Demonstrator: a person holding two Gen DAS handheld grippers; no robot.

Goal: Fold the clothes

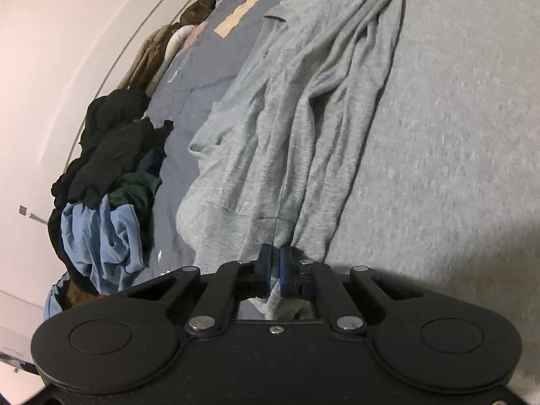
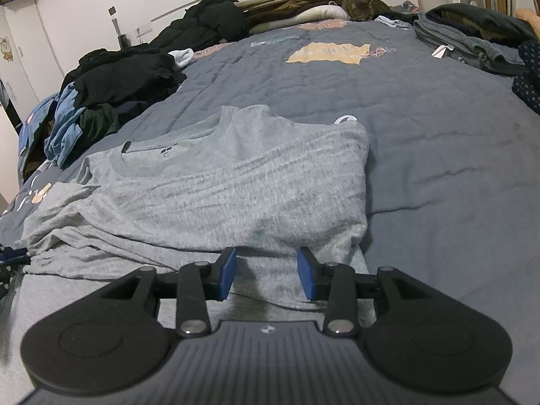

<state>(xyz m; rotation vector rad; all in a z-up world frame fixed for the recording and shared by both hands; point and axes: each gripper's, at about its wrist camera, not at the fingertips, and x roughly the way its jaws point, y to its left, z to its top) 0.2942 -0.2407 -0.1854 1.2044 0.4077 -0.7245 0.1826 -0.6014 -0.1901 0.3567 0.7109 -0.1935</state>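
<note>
A grey long-sleeved top [image 2: 216, 189] lies on the blue-grey quilt [image 2: 422, 141], collar [image 2: 162, 155] to the left and its right side folded in to a straight edge. My right gripper [image 2: 266, 265] is open just over the top's near edge, its blue pads [image 2: 226, 270] either side of the cloth without pinching it. In the left wrist view the same grey top [image 1: 287, 128] runs away in long creases. My left gripper [image 1: 275, 253] is shut on its ribbed cuff [image 1: 270, 231], and some fabric hangs back between the fingers.
A heap of black, blue and green clothes [image 2: 101, 101] sits on the bed's left side, also seen as a clothes heap [image 1: 108, 182]. Folded dark garments [image 2: 472, 40] are stacked at the far right. Pillows and a brown blanket [image 2: 297, 3] line the headboard.
</note>
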